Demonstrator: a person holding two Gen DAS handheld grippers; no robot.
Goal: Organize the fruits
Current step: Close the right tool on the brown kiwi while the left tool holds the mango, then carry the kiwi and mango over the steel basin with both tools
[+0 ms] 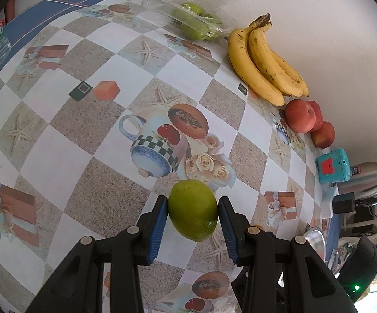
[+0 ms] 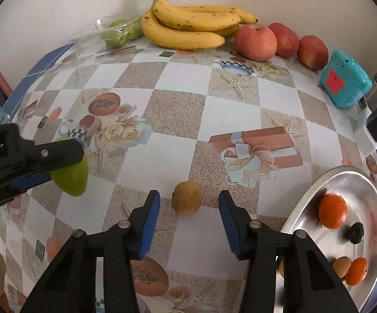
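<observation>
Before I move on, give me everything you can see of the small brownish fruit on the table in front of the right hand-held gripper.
The small, roundish yellow-brown fruit has dull, faintly speckled skin and a little nub on its left side. It looks whole. It sits on the checkered printed tablecloth, between the blue-padded fingers of the right hand-held gripper, with a gap on both sides, so only the cloth touches it.

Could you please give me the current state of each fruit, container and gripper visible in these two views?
left gripper: shut on the green mango, held off the table.
right gripper: open, straddling the small brown fruit, pads not touching it.
small brown fruit: resting on the tablecloth.
bananas: one bunch, lying by the wall.
red apples: three, beside the bananas.
clear bag: holds green fruit.
metal tray: holds two orange fruits and smaller ones.
</observation>
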